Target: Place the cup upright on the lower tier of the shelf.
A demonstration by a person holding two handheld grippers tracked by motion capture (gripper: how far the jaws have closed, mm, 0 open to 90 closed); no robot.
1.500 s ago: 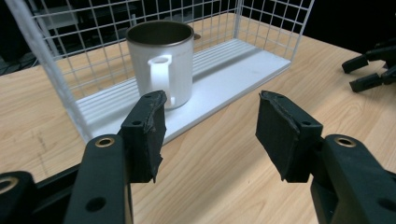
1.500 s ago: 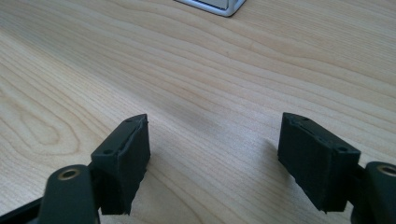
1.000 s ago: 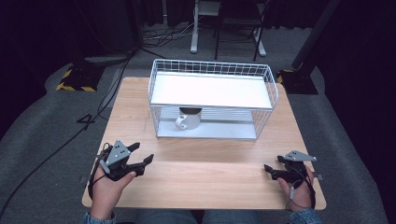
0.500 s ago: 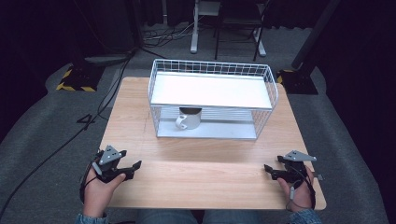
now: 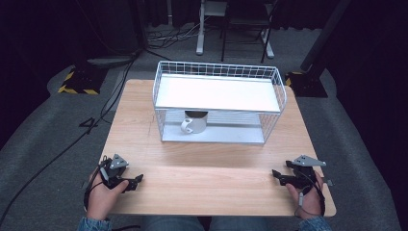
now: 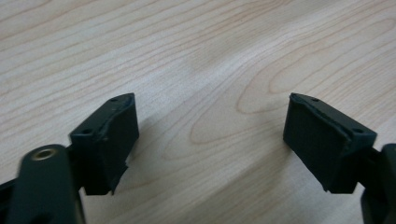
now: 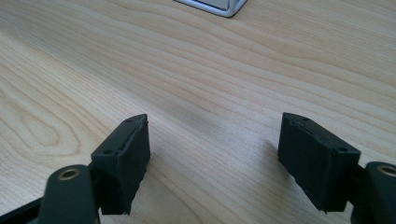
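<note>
A white mug (image 5: 195,123) stands on the lower level of a white wire rack (image 5: 219,103) at the middle of the wooden table (image 5: 207,173). My left gripper (image 5: 136,181) rests low at the table's front left, held by a hand. Its jaws have just been opening and stand wide over bare wood (image 6: 210,121) with nothing between them. My right gripper (image 5: 276,175) lies at the front right, jaws wide apart over bare wood (image 7: 210,126), holding nothing.
The rack's flat white top shelf (image 5: 216,93) covers most of the mug. A corner of the rack's base (image 7: 219,5) lies ahead in the right gripper view. Beyond the table are grey floor, cables and chair legs.
My left gripper has come down toward the table and drawn back to the front left edge, its jaws wider. The right gripper has stayed put.
</note>
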